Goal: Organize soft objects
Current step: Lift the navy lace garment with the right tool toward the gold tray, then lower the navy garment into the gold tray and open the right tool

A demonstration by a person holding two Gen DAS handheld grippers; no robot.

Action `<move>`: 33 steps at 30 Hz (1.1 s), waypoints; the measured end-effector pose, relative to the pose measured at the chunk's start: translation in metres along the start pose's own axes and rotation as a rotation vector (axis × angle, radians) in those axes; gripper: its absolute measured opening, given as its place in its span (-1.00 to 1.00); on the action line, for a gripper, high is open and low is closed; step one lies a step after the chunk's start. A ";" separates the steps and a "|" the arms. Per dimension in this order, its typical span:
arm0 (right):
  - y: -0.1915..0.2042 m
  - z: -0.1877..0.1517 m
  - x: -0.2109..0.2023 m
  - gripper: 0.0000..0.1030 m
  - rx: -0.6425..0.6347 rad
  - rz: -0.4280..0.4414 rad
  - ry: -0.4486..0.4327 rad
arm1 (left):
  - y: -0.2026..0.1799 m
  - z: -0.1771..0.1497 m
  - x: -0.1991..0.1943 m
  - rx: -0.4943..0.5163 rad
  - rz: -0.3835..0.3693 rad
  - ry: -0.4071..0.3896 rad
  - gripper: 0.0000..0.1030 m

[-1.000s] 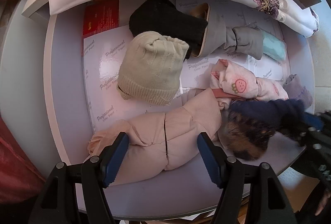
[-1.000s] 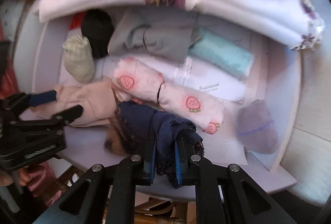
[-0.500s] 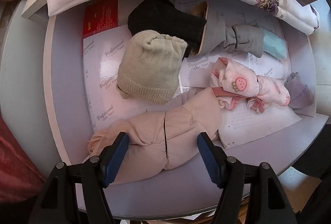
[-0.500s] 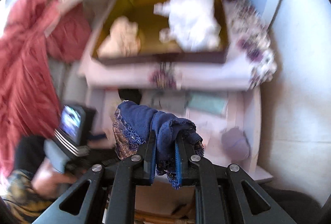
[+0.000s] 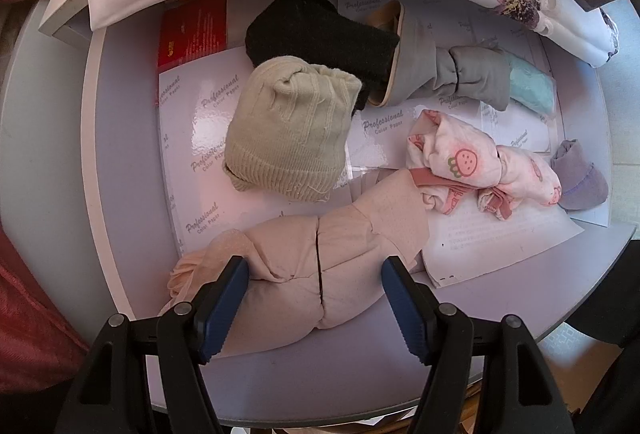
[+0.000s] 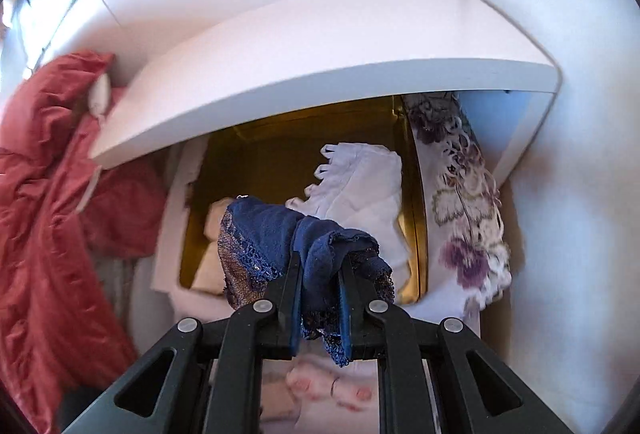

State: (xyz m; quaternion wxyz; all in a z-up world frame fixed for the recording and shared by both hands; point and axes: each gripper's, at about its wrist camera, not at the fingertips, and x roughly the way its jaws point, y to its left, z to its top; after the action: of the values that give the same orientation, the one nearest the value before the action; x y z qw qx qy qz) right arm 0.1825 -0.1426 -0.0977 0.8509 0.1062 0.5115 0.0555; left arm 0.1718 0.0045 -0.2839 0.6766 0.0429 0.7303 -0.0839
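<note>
Beige rolled garment (image 5: 320,266) lies on the white shelf (image 5: 120,153), between the wide-apart pads of the left gripper (image 5: 316,294), not pinched. Right of it: cream knit hat (image 5: 288,133), black knit piece (image 5: 320,33), grey bundle (image 5: 452,73), strawberry-print roll (image 5: 480,165), lilac sock (image 5: 580,181). Right gripper (image 6: 320,298) is clamped on a navy lace garment (image 6: 280,234), held in front of a gold-lined box (image 6: 280,153) with white cloth (image 6: 360,193) inside.

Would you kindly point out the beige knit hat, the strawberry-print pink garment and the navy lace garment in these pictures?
beige knit hat (image 5: 288,131), left wrist view, middle of its ribbed body.
strawberry-print pink garment (image 5: 464,157), left wrist view, beside the strawberry print.
navy lace garment (image 6: 264,230), right wrist view, plain blue fabric above the lace.
</note>
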 end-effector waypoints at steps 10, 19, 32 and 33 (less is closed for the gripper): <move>0.002 0.002 0.080 -0.63 -0.011 -0.062 0.137 | 0.000 0.003 0.003 -0.002 -0.004 0.007 0.36; -0.002 -0.012 0.076 -0.27 -0.026 -0.039 0.151 | 0.001 0.005 0.005 -0.005 -0.005 0.007 0.37; 0.002 -0.025 0.040 0.15 -0.046 -0.030 0.075 | 0.002 0.000 0.004 -0.004 -0.006 -0.003 0.37; 0.001 -0.026 0.036 0.15 -0.044 -0.029 0.067 | 0.002 0.000 0.004 -0.004 -0.005 -0.004 0.37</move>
State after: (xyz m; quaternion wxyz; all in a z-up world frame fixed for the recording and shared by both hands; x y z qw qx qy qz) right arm 0.1764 -0.1308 -0.1403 0.8361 0.0778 0.5399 0.0579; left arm 0.1718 0.0063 -0.2880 0.6778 0.0396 0.7293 -0.0844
